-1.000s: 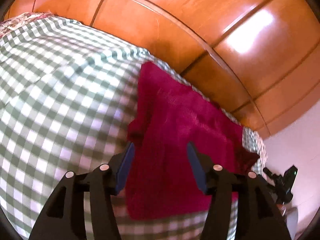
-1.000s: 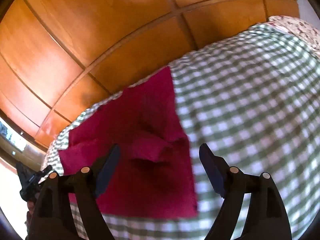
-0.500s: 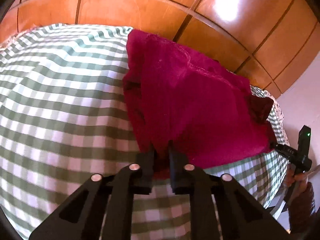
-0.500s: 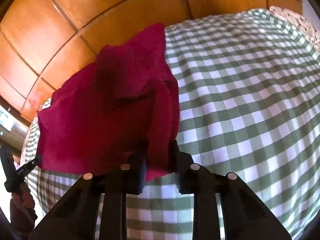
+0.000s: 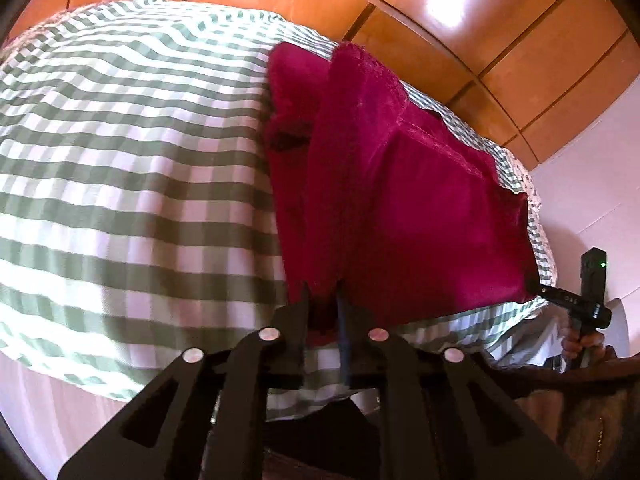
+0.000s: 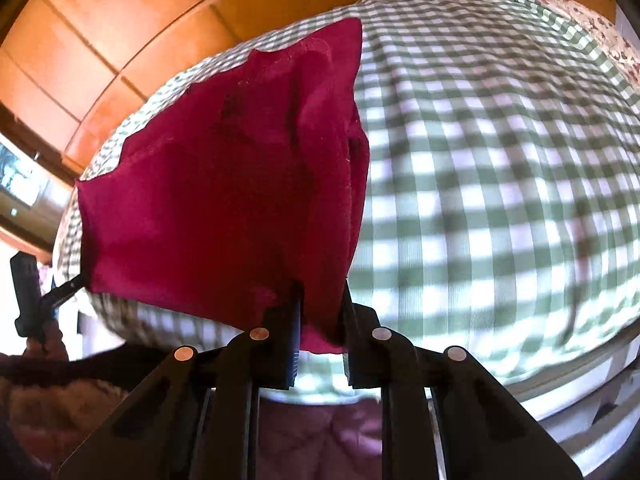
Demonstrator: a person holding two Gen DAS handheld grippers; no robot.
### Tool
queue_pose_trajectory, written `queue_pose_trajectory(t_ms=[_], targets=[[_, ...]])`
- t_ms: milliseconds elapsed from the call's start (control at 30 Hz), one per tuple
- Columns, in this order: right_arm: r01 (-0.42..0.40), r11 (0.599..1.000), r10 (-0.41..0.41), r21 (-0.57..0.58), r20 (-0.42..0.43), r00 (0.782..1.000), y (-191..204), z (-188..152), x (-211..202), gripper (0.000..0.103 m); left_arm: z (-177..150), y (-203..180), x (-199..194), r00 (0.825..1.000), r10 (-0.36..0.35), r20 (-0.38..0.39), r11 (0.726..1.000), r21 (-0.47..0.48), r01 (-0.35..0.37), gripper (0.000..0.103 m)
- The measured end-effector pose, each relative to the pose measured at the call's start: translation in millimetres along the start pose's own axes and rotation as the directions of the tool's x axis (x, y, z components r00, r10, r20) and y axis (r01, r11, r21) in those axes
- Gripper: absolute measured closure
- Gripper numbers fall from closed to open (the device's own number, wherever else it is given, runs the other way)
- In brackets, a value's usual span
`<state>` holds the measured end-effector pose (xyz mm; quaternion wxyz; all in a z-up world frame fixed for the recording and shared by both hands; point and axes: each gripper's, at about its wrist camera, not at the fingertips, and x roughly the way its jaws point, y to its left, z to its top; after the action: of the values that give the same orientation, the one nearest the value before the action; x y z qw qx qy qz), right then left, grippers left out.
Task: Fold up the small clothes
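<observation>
Crimson fabric, a small garment [image 5: 400, 200], is now rising off the checked bedspread [image 5: 120, 160], where a second ago it was lying flat. The left tool [image 5: 322, 312] and right tool [image 6: 320, 320], open then, are each clenching a near corner, so a fold toward the far edge is probably beginning.

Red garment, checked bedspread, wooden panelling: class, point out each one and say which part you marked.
red garment [image 6: 224, 200], right wrist view, middle of the lifted cloth
checked bedspread [image 5: 120, 168], left wrist view, bare stretch left of the garment
wooden panelling [image 6: 120, 12], right wrist view, upper left panel
</observation>
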<state>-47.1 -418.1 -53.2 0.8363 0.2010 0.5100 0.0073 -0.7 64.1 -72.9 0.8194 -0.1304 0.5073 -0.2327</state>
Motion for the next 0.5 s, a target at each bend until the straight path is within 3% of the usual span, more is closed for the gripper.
queue_pose_trajectory(t_ms=[33,67,167,267,433,500], targets=[[0.004,1.000,-0.004,-0.006,0.011,1.000,0,1,-2,0.085,3,2,-2,1.000,-0.007,0.010,1.000,-0.002,0.007,0.088],[0.011,1.000,-0.011,-0.003,0.030,0.999,0,5,-5,0.080,9,3,-2,1.000,-0.006,0.023,1.000,-0.006,0.006,0.080],[0.022,1.000,-0.024,0.018,0.107,0.994,-4,26,-12,0.036,29,4,-5,0.996,0.004,0.091,1.000,-0.017,-0.003,0.061],[0.059,0.998,-0.061,0.015,0.166,0.984,-4,51,-10,0.036,56,0,-6,0.990,-0.012,0.141,1.000,-0.003,0.013,0.050],[0.084,0.996,-0.080,-0.012,0.192,0.978,2,85,7,0.036,89,-12,14,0.987,-0.003,0.159,0.999,0.051,-0.005,0.048],[0.098,0.995,-0.091,-0.030,0.188,0.978,7,93,16,0.056,95,-17,25,0.989,-0.006,0.147,0.999,0.043,0.000,0.057]])
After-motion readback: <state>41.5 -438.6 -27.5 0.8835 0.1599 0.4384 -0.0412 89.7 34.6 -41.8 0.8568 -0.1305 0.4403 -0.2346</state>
